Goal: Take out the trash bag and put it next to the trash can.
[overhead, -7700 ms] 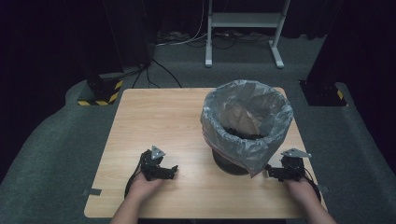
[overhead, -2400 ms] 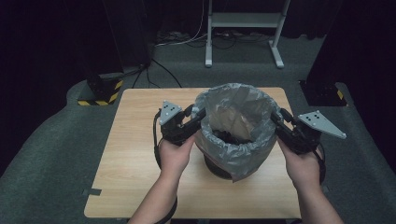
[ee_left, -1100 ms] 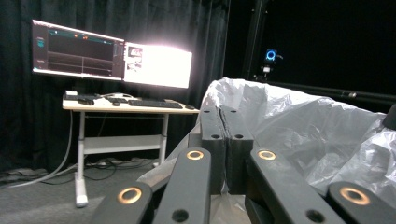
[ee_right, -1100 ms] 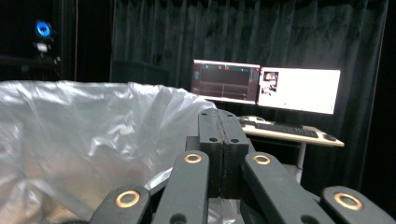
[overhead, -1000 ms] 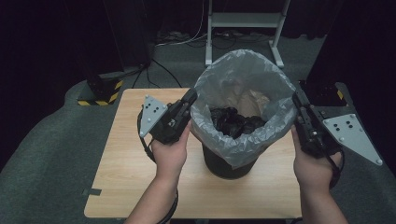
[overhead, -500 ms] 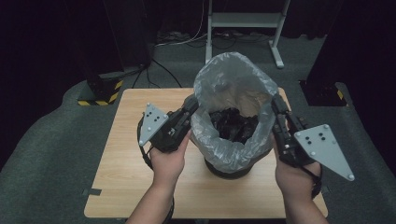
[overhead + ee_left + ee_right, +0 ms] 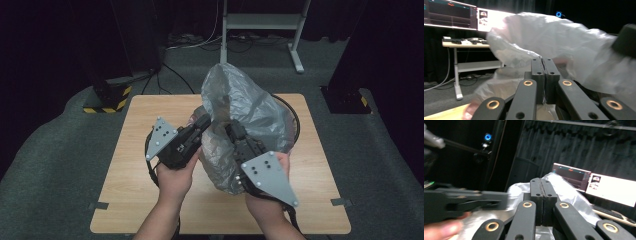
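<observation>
Above the light wooden table (image 7: 150,200), both grippers are pinching a crumpled translucent grey plastic bag (image 7: 245,107) with jaws closed: left gripper (image 7: 202,122), right gripper (image 7: 232,131), close together.

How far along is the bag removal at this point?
Done: the bag is lifted off the bin's rim and its mouth gathered. In hand: the left gripper and right gripper both pinch the plastic, jaws shut. Left: lifting it fully clear and perhaps tying it; no knot shows.

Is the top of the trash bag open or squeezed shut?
Squeezed shut. Both grippers, left and right, pinch the grey bag together, so its mouth no longer gapes.
</observation>
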